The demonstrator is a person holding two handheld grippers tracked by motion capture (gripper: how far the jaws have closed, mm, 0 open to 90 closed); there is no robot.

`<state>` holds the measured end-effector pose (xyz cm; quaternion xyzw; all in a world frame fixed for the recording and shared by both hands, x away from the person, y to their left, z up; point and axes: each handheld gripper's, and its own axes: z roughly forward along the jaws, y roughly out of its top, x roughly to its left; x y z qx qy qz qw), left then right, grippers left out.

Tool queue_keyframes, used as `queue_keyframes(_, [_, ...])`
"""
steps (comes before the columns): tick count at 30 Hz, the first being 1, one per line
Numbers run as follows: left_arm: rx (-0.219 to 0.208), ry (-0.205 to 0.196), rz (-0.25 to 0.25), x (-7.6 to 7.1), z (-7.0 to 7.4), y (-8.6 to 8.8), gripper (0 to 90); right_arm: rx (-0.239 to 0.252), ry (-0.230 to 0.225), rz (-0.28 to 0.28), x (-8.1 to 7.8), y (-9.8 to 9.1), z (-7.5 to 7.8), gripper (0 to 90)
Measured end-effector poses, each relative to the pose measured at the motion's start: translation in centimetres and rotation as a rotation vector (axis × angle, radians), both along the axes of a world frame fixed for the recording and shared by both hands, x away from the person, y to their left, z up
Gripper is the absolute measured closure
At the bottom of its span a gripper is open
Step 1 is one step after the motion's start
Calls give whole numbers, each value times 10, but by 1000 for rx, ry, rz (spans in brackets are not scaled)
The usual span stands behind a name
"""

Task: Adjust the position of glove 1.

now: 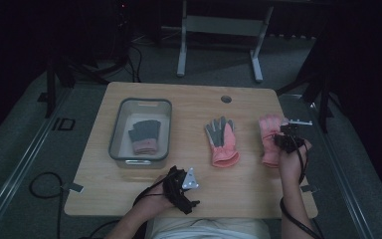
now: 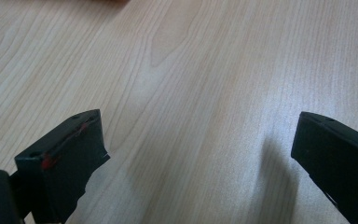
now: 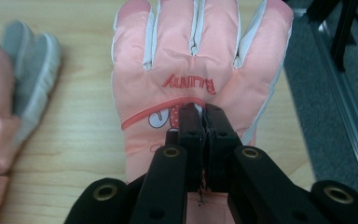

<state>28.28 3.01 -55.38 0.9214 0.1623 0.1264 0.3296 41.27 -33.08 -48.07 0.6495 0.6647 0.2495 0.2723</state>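
Note:
A pink glove [image 1: 268, 130] lies back up near the table's right edge, its fingers pointing away from me; red lettering runs across the back [image 3: 191, 56]. My right gripper [image 1: 288, 140] [image 3: 203, 114] is shut over its lower back, with a small fold of fabric pinched between the tips. A second pink glove [image 1: 222, 142] [image 3: 23, 79] with a grey palm rests at the table's middle. My left gripper [image 1: 179, 174] [image 2: 198, 144] hovers open over bare wood near the front edge, nothing between its jaws.
A clear plastic bin [image 1: 117, 124] stands at the left of the wooden table [image 1: 194, 99] and holds a grey and pink glove [image 1: 144, 135]. A round hole [image 1: 226, 98] sits near the far edge. Cables trail off the front.

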Motion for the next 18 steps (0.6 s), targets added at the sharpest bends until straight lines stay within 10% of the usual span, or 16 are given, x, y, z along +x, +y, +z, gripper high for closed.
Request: queue_keyframes(18, [-53, 13, 4, -1, 7, 0, 38, -5, 74, 31, 21, -1, -33, 801])
